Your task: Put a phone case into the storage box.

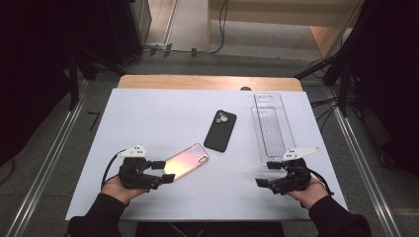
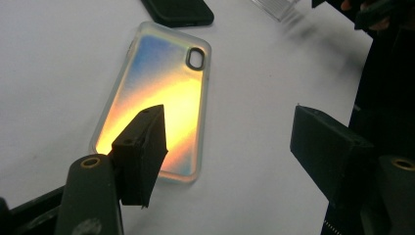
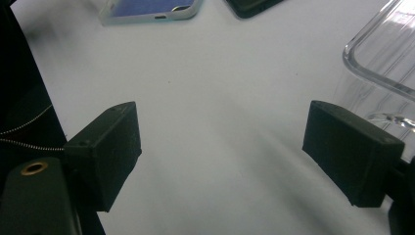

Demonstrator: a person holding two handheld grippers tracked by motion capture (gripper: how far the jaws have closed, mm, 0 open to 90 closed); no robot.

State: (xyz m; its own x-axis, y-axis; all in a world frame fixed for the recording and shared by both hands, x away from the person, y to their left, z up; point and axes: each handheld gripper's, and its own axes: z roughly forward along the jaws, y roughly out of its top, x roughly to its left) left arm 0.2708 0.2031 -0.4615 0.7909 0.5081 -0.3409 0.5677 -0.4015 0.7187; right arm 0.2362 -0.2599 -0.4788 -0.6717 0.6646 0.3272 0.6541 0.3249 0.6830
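While the left gripper (image 1: 165,172) hovered wide open and empty at the iridescent phone case's (image 1: 185,160) seven-o'clock end, near the table's (image 1: 148,113) front left, that case looked light, glossy, slippery, best pinched across its rims.

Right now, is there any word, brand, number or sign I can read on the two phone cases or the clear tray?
None can be read.
Iridescent phone case: no text shows.
Black phone case: plain, no print shows.
Clear tray: moulded ridges, no lettering legible.
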